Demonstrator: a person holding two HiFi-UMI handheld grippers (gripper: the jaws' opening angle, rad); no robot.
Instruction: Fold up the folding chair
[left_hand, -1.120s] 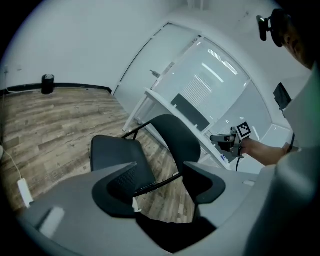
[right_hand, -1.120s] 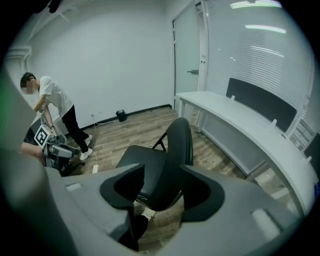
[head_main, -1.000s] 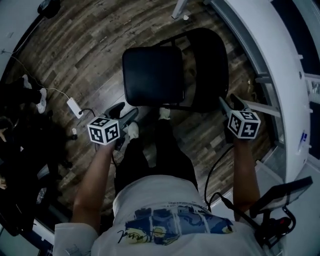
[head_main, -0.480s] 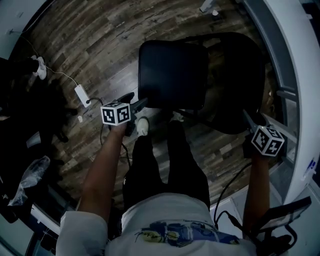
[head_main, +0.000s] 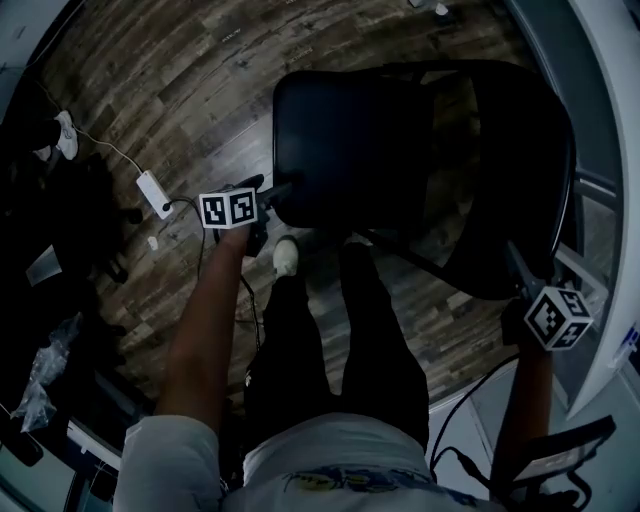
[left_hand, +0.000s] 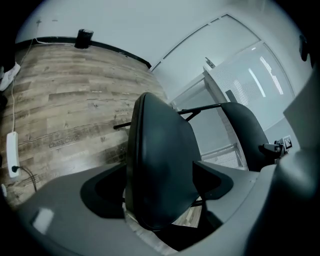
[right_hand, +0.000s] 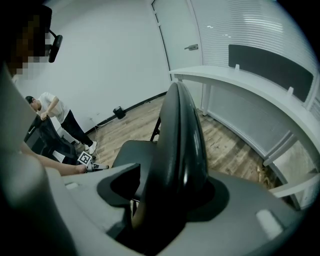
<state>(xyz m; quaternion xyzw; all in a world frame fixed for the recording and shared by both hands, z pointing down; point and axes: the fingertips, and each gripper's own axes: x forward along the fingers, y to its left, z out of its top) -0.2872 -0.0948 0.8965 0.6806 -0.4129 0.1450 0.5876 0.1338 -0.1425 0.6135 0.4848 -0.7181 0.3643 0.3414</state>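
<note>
Wood-plank floor (head_main: 180, 90) being shown across upper left of head view. Folding chair (head_main: 350, 150) being carried on it at upper centre, seat flat. White power adapter (head_main: 152, 192) being left lying at left, apart from chair. White shoe (head_main: 285, 256) being planted just below seat. Crumpled plastic bag (head_main: 40, 370) being kept at lower left. Curved white counter (head_main: 605, 100) being borne along right edge.
</note>
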